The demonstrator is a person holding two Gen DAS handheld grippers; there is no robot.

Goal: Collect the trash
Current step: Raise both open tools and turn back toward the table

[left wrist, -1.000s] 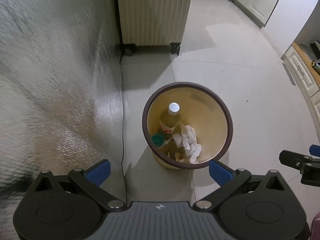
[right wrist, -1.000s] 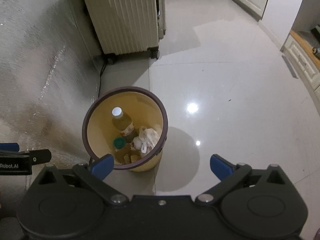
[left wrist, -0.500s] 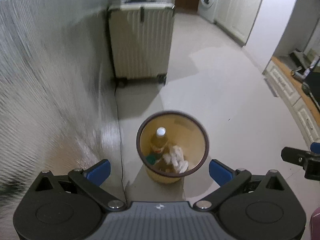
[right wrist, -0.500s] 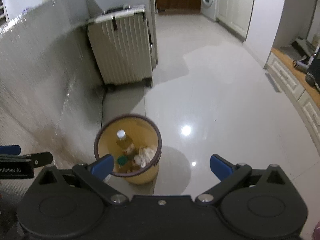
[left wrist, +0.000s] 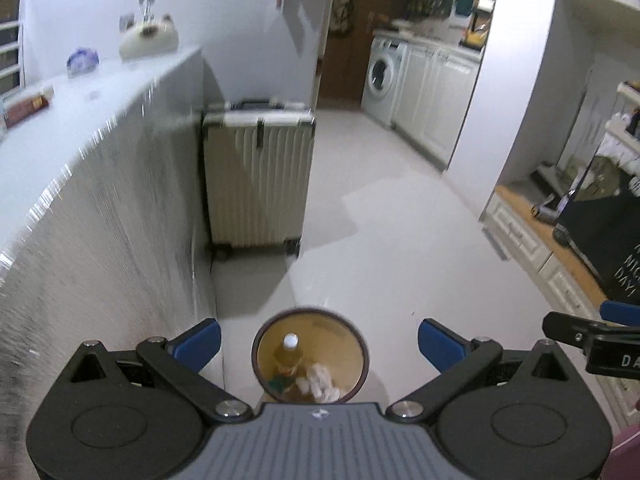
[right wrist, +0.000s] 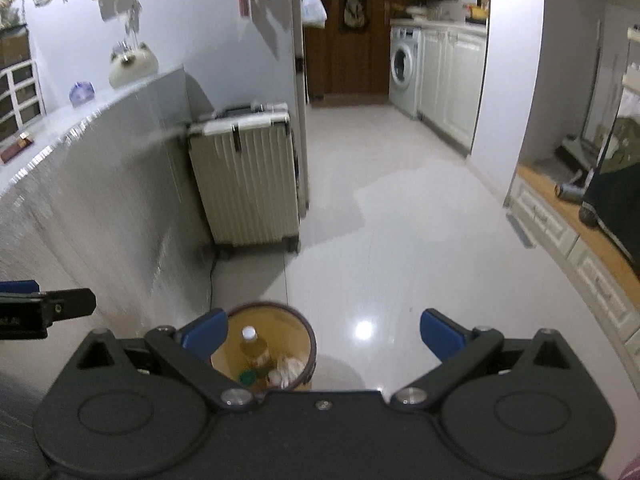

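hovering high above the floor, the left gripper [left wrist: 319, 343] and right gripper [right wrist: 323, 335] both stand spread apart and empty; the trash bin [left wrist: 309, 354] sits at 6 o'clock, holding a bottle [left wrist: 289, 356] and crumpled tissue [left wrist: 322, 380], likely since the collecting looks done.

Left claw [left wrist: 319, 345]: a black housing with two round covers is shown, fronted by a ribbed grey plate bearing a small white mark. Black linkage arms are joined by silver screws and tipped with blue finger pads [left wrist: 199, 343]. Right claw [right wrist: 323, 336]: the same black housing and silver screws are seen, with a smooth black front plate and blue pads [right wrist: 440, 334]. White lettering is carried on each claw's side, partly cut off.
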